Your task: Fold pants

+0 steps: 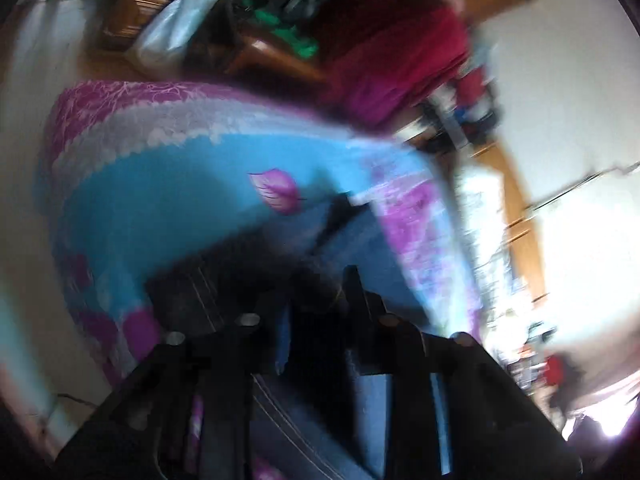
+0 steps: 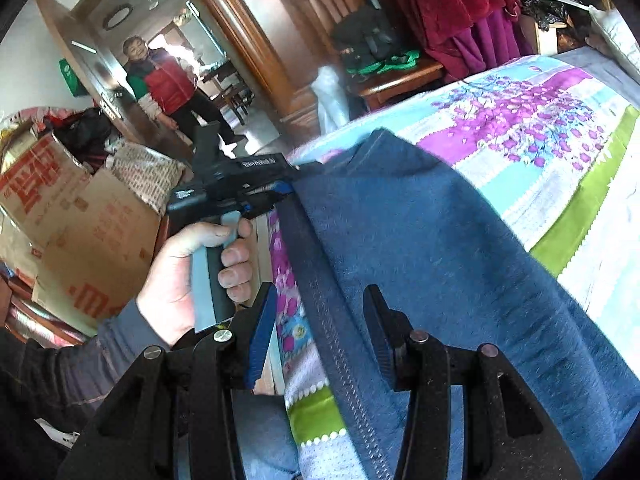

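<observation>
- Left wrist view heavily motion-blurred; outlines smeared, fine detail lost.
- Left claw (image 1: 316,296) seen as black fingers with dark fabric bunched between them; in the right wrist view (image 2: 289,189) its tip is seen clamped on the edge of the blue fleecy pants (image 2: 420,264).
- Pants spread on the bed with the floral purple, turquoise and green patterned cover (image 2: 560,184); near edge draped over the bed side, far end cut off by the frame bottom.
- Pants texture fuzzy, nap visible; a darker ribbed band with pale stitching (image 2: 340,320) runs down the left edge.
- Right claw (image 2: 320,332) apart, nothing gripped; black fingers, blue pad on the left finger, straddling the ribbed band; contact with the fabric cannot be told.
- A hand (image 2: 188,276) wrapped around the grey-blue handle of the left claw; dark sleeve partly cut off.
- Cardboard boxes with red print (image 2: 80,232) stacked beside the bed, partly hidden.
- A person in a red vest (image 2: 168,84) standing in the doorway, small.
- Dark red garments (image 2: 452,0) hanging behind the bed.
</observation>
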